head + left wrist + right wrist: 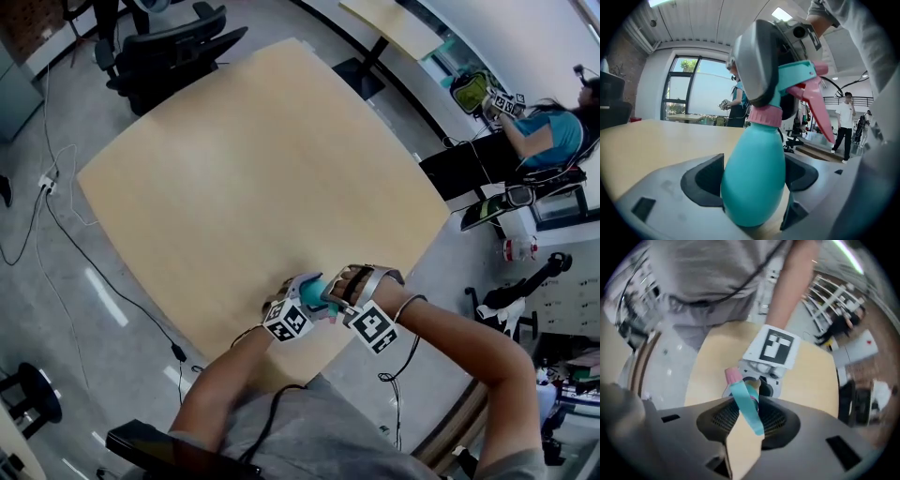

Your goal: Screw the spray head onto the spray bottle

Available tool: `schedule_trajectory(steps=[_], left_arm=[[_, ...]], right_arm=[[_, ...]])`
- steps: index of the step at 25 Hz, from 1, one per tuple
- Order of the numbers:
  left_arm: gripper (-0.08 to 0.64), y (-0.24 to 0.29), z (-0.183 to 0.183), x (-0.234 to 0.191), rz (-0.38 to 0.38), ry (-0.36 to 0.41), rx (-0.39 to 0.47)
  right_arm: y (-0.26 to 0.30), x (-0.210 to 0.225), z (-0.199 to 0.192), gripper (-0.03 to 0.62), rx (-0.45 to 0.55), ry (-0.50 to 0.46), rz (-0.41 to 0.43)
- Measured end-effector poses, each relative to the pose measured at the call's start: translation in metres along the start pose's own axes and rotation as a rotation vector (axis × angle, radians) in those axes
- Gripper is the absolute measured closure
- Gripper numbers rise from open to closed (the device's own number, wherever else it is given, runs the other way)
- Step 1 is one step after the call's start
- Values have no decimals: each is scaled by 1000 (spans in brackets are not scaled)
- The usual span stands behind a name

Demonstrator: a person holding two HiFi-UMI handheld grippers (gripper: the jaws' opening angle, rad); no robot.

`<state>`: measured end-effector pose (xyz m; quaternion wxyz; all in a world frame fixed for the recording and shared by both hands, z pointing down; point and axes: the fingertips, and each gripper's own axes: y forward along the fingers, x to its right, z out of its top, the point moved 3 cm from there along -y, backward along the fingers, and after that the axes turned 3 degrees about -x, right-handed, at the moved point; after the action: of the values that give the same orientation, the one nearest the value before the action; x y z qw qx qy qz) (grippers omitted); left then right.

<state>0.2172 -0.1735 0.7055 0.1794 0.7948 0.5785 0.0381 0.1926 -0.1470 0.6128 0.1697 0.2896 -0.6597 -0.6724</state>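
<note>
Clamps the teal spray bottle (754,159) by its belly in the left gripper (753,180), jaws snug on both sides, by the near edge of the table (234,169). Pinches the spray head (797,75) from above in the right gripper (749,413), directly over the pink collar (764,116). Likely calls for twisting about the bottle's near-upright long axis, right gripper turning.

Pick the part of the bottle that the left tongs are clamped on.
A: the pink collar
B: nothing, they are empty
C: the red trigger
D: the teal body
D: in the left gripper view the left tongs press on both sides of the spray bottle at its rounded teal body, well below the pink collar.
</note>
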Motion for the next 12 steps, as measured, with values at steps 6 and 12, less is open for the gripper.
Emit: schedule_trajectory(steps=[6, 12], left_arm=[[204, -3, -3, -4, 56, -29, 29], [204, -2, -4, -8, 222, -72, 33]], right_arm=[[7, 15, -27, 463, 272, 1309, -40], [9, 7, -26, 463, 197, 1992, -502]])
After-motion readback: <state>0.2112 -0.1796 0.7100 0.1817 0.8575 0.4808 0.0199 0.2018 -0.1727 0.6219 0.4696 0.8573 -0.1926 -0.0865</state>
